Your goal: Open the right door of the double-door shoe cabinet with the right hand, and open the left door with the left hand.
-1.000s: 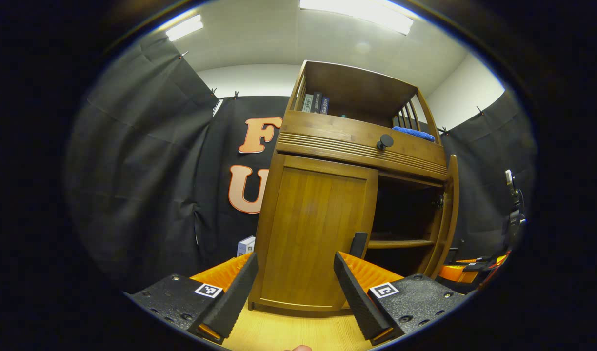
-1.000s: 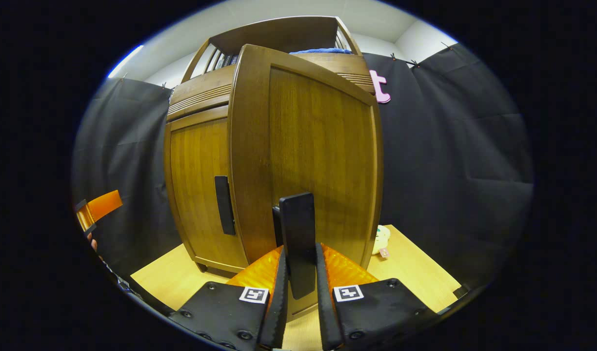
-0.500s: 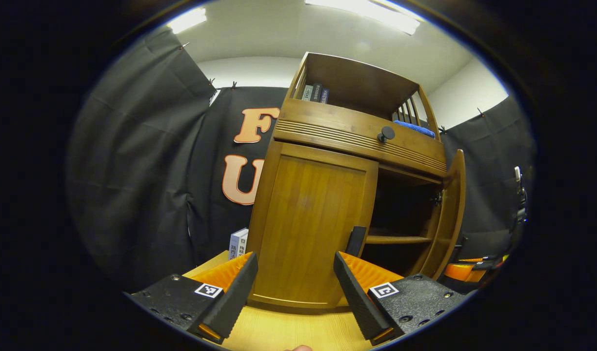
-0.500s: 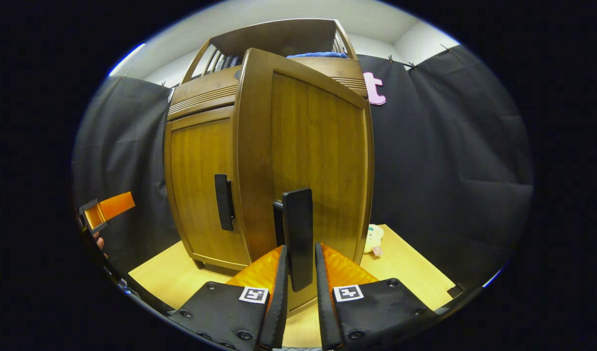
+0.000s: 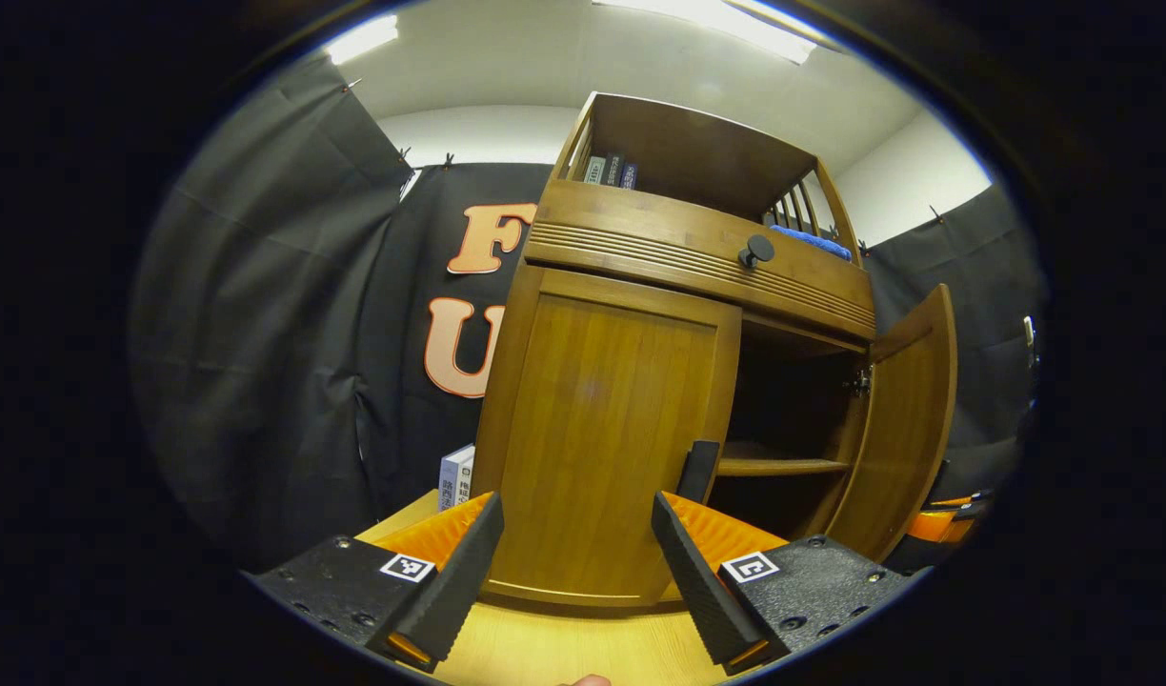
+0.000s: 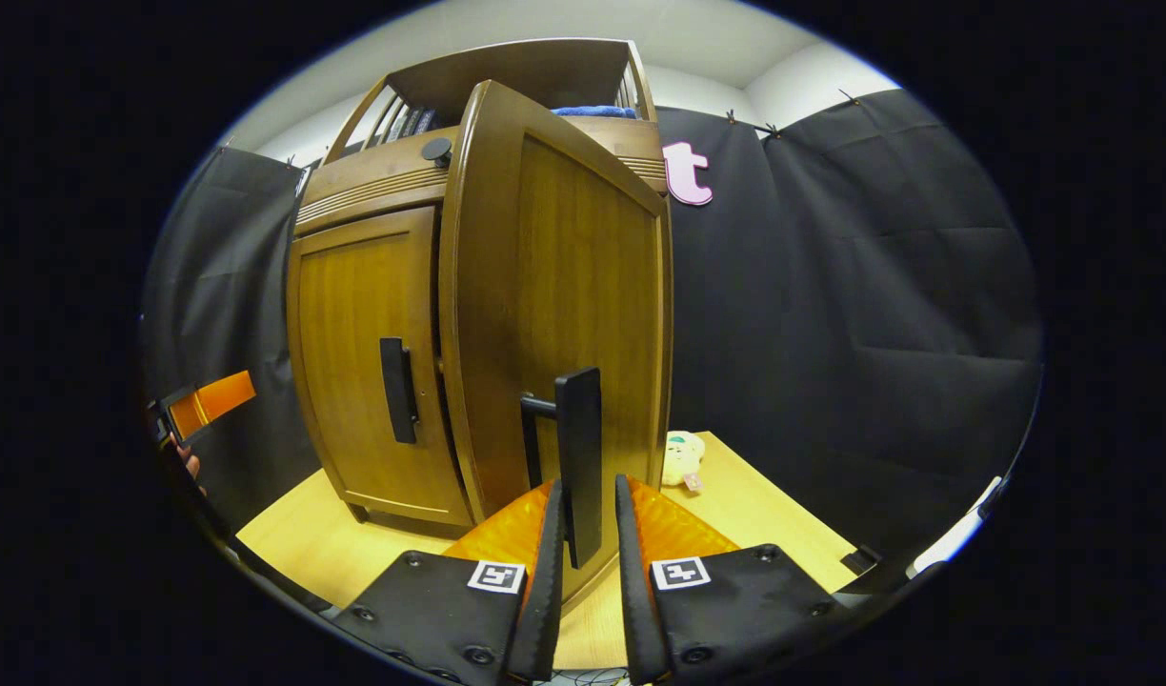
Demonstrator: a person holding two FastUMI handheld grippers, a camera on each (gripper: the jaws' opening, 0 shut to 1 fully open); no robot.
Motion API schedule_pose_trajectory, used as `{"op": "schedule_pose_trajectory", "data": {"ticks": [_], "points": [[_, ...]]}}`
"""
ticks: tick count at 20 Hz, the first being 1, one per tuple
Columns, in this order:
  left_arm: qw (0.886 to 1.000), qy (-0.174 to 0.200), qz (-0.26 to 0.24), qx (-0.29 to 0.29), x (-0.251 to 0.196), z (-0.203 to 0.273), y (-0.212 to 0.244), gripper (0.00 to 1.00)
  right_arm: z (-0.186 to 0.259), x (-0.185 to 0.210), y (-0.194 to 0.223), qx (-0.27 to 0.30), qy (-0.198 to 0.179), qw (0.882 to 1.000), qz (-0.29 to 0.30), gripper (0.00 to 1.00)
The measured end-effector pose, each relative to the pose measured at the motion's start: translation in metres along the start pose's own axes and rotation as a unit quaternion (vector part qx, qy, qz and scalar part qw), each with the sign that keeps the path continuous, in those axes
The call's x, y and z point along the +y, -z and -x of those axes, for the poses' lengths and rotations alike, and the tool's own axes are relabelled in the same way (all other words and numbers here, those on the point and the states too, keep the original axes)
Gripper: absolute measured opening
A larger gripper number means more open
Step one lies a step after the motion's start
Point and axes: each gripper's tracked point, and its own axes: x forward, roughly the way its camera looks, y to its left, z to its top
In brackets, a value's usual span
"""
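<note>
The right gripper pinches the right door's handle to swing it out, while the left gripper, fingers spread, faces the closed left door to reach its handle.

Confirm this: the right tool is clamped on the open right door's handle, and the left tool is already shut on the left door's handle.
Wrong about the left tool: the left gripper view shows it open, short of the left door's handle. The rest holds: the right gripper view shows the right tool clamped on the open right door's handle.
</note>
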Motion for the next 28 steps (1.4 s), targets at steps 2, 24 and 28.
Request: {"op": "schedule_pose_trajectory", "data": {"ticks": [2, 24, 28], "points": [[1.0, -0.004, 0.008, -0.008, -0.004, -0.001, -0.001, 0.95, 0.003, -0.007, 0.0, 0.0, -0.002, 1.0, 0.009, 0.35], [0.998, -0.038, -0.039, -0.045, -0.096, 0.022, 0.002, 0.91, 0.003, -0.134, 0.004, -0.018, -0.047, 0.998, -0.026, 0.11], [0.996, -0.046, -0.052, -0.054, -0.097, 0.033, -0.004, 0.91, 0.0, -0.151, 0.003, -0.018, -0.077, 0.997, -0.022, 0.11]]}}
